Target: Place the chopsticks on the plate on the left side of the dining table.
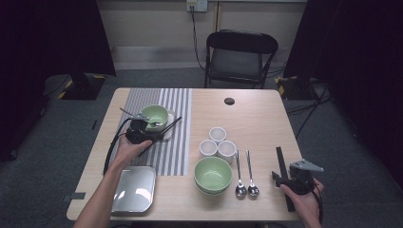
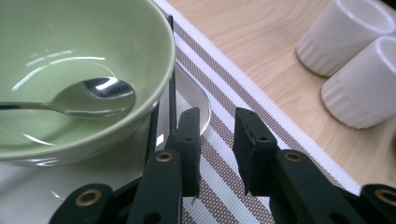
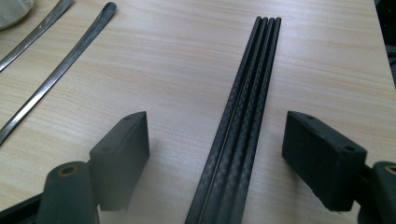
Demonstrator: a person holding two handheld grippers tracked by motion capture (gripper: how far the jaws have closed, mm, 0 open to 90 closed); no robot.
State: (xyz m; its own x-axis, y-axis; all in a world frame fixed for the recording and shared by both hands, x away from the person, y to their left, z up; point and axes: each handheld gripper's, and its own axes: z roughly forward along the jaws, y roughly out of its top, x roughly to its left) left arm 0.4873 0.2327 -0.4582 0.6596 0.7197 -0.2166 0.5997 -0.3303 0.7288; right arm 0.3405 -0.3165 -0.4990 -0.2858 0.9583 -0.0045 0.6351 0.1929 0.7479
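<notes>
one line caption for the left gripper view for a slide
Left gripper open over striped placemat, beside green ceramic bowl holding a metal spoon.

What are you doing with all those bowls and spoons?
A person is setting a table with a gripper in each hand. The left gripper sits beside a green bowl on a white plate on the striped placemat; a spoon lies in the bowl, and the fingers are open with nothing between them. The right gripper waits open over a bundle of black chopsticks. A second green bowl, two spoons and three white cups wait nearby.
</notes>
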